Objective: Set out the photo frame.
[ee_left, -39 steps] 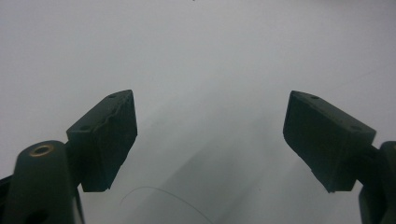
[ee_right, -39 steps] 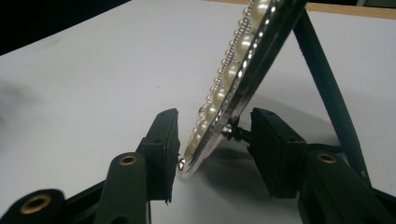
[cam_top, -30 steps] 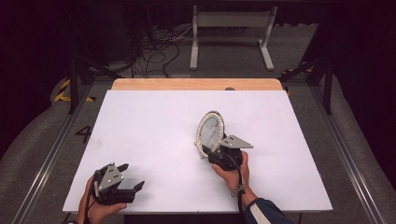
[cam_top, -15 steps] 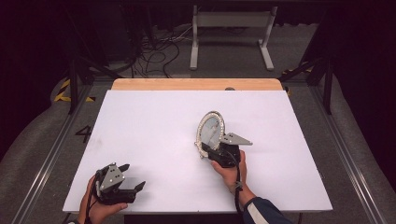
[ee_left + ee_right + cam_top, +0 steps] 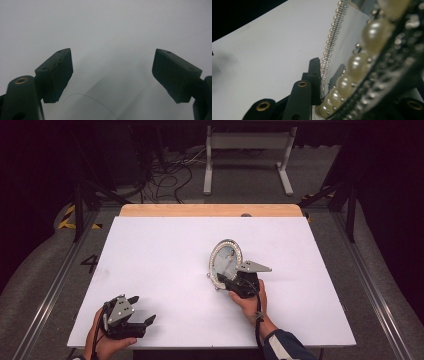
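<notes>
**Oval pearl-rimmed frame, held on white bench**

We log the right tongs point(image 5: 226, 281), whose jaws have just been closing, clamped on the lower rim of the oval frame point(image 5: 225, 258), which stands tilted just ahead of them. Our left tongs point(image 5: 142, 309) rest wide apart, empty, well left. The bench point(image 5: 165, 250) around both is bare white; cables point(image 5: 167, 175) lie beyond.

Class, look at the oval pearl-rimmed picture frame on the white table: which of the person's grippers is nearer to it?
Right. The right gripper has its jaws at the picture frame, gripping its lower rim. The left gripper sits open, far off near the table's near-left corner.
</notes>
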### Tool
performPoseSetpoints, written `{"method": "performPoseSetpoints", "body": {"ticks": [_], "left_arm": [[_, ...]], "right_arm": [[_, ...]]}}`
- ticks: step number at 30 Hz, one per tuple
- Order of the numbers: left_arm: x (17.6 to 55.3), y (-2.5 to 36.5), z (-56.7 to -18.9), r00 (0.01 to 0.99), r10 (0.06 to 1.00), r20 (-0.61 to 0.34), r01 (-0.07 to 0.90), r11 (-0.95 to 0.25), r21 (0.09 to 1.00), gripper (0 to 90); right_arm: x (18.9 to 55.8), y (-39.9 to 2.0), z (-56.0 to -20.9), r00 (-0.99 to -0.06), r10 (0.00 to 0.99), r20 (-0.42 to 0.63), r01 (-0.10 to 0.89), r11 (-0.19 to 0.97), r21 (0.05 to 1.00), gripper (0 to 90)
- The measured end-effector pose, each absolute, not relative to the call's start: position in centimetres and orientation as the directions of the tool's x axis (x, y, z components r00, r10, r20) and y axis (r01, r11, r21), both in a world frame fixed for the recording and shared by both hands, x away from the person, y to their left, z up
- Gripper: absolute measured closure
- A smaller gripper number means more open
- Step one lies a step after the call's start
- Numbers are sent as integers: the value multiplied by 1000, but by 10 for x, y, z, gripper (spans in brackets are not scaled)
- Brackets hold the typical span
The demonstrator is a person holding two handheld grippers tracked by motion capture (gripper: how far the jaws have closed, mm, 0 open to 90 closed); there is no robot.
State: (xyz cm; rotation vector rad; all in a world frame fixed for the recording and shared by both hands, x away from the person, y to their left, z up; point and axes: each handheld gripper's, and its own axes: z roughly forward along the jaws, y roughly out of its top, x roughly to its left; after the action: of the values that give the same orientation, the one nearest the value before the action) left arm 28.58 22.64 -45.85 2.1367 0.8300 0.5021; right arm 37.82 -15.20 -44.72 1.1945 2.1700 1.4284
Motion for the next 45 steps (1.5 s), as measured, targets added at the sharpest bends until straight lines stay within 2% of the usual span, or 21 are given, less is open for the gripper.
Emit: {"method": "performPoseSetpoints", "body": {"ticks": [15, 21, 25, 32, 37, 42, 45], "left_arm": [[287, 225, -460, 716, 695, 69, 401, -489, 774, 179], [292, 223, -459, 721, 690, 65, 393, -484, 782, 179], [297, 220, -457, 726, 685, 68, 384, -484, 786, 179], [304, 210, -458, 751, 657, 67, 374, -507, 776, 179], [305, 206, -461, 764, 642, 70, 370, -524, 767, 179], [304, 208, -461, 758, 650, 58, 381, -512, 770, 178], [304, 208, -461, 758, 650, 59, 381, -514, 768, 178]], "right_arm": [[383, -158, -442, -658, 716, 233, 518, 205, 830, 798], [376, -162, -436, -658, 726, 199, 490, 212, 846, 724], [368, -167, -435, -660, 730, 177, 472, 219, 854, 715], [366, -167, -443, -640, 740, 206, 486, 182, 855, 671], [369, -161, -450, -618, 758, 211, 487, 159, 859, 687], [369, -154, -452, -624, 758, 193, 459, 155, 875, 772], [370, -156, -453, -630, 748, 207, 463, 147, 874, 780]]}}
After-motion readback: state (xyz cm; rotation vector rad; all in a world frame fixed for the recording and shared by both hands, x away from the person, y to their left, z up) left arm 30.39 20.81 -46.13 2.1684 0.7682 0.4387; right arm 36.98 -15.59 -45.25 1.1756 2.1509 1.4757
